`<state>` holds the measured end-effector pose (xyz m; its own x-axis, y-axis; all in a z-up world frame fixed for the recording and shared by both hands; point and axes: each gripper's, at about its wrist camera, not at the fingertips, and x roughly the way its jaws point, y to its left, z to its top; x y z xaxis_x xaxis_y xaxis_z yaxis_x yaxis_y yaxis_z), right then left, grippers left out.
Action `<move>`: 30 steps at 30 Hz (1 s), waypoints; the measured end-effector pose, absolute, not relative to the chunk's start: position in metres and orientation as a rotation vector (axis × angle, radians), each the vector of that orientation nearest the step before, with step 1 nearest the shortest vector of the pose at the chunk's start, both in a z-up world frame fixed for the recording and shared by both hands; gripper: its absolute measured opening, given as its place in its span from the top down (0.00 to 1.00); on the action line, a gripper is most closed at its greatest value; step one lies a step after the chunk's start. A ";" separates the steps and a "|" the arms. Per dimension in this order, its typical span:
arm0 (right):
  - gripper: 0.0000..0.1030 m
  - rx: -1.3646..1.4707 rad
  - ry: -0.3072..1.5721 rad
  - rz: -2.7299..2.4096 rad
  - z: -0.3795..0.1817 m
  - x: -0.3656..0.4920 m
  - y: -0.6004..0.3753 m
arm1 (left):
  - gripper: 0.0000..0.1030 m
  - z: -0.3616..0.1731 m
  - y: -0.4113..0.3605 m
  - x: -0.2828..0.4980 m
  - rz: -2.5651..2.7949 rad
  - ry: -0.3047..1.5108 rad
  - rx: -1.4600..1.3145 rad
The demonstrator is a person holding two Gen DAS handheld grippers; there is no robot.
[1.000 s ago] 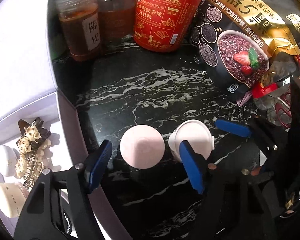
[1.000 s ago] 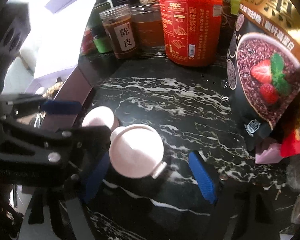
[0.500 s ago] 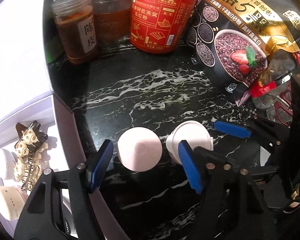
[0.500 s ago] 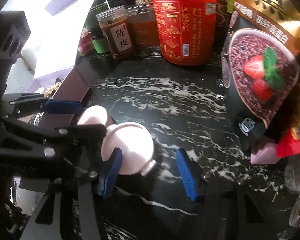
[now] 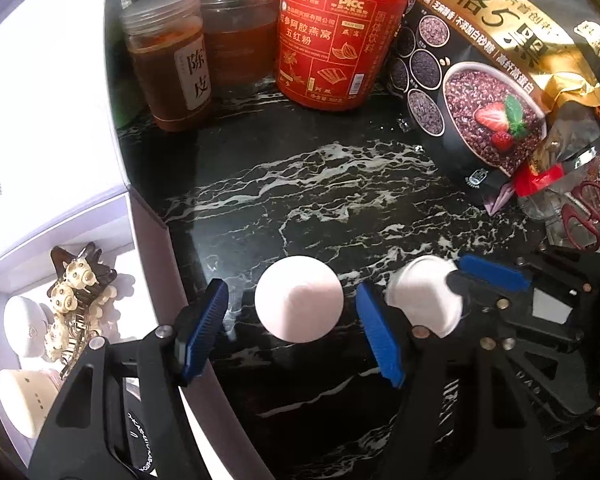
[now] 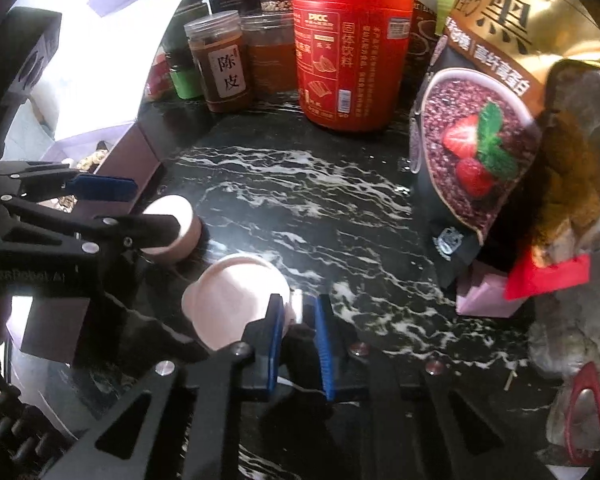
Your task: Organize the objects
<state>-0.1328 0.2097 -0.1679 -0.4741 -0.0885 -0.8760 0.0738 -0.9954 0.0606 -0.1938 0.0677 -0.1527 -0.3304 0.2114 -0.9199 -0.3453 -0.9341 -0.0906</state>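
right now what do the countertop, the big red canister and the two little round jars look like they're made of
Countertop: polished black stone, likely marble, with white veins and glare.
Red canister: glossy plastic or coated tin; the look leaves it open.
Two small jars: smooth pale pink lids, probably plastic, with a soft sheen.

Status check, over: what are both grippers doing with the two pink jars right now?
Right hand-held gripper just closed on the flip-lid jar's side tab. Left hand-held gripper open around the round pink jar, pads clear. Countertop ahead unobstructed.
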 end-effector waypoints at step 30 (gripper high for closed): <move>0.33 1.441 0.054 -2.639 -0.185 -0.121 0.186 | 0.49 -0.165 0.082 -0.189 2.278 0.287 -1.535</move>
<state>-0.1212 0.1861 -0.1850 -0.5337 -0.1003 -0.8397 0.1346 -0.9904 0.0328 -0.1888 0.0817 -0.1654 -0.3328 0.1945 -0.9227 -0.4170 -0.9080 -0.0410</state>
